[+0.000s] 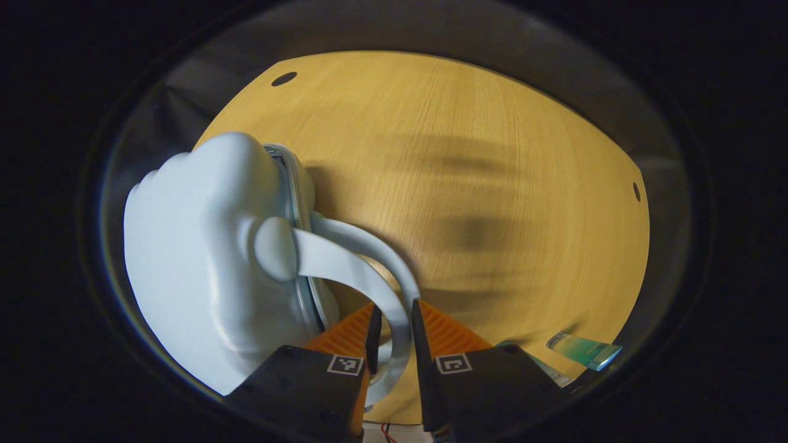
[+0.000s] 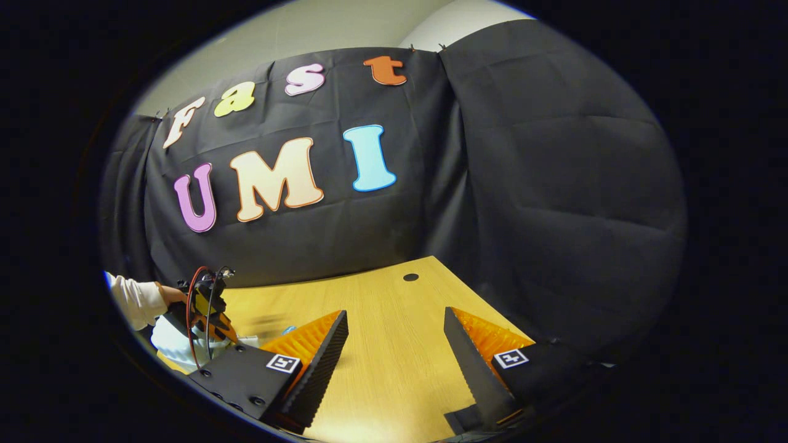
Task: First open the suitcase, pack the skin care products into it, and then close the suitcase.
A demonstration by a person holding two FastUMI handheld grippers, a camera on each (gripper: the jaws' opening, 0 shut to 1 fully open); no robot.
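Observation:
In the left gripper view a pale blue hard-shell suitcase (image 1: pixel 197 258) fills the left side, its two shells meeting along the zip seam. Its curved handle (image 1: pixel 363 271) runs down between the fingers of my left gripper (image 1: pixel 394 311), which is shut on it. A green skin care tube (image 1: pixel 582 349) lies on the wooden table (image 1: pixel 468 154) at the lower right, with a pale item (image 1: pixel 545 367) beside it. In the right gripper view my right gripper (image 2: pixel 395 315) hangs open over the table (image 2: pixel 394 369), holding nothing. Far left there, the left gripper (image 2: pixel 203 307) sits above the suitcase (image 2: pixel 169 341).
The table has small round holes (image 1: pixel 284 79) near its far corners, one also seen from the right gripper (image 2: pixel 410 277). A black cloth wall (image 2: pixel 542 203) closes off the table's back and right side. A person's white sleeve (image 2: pixel 138 298) reaches in at the left.

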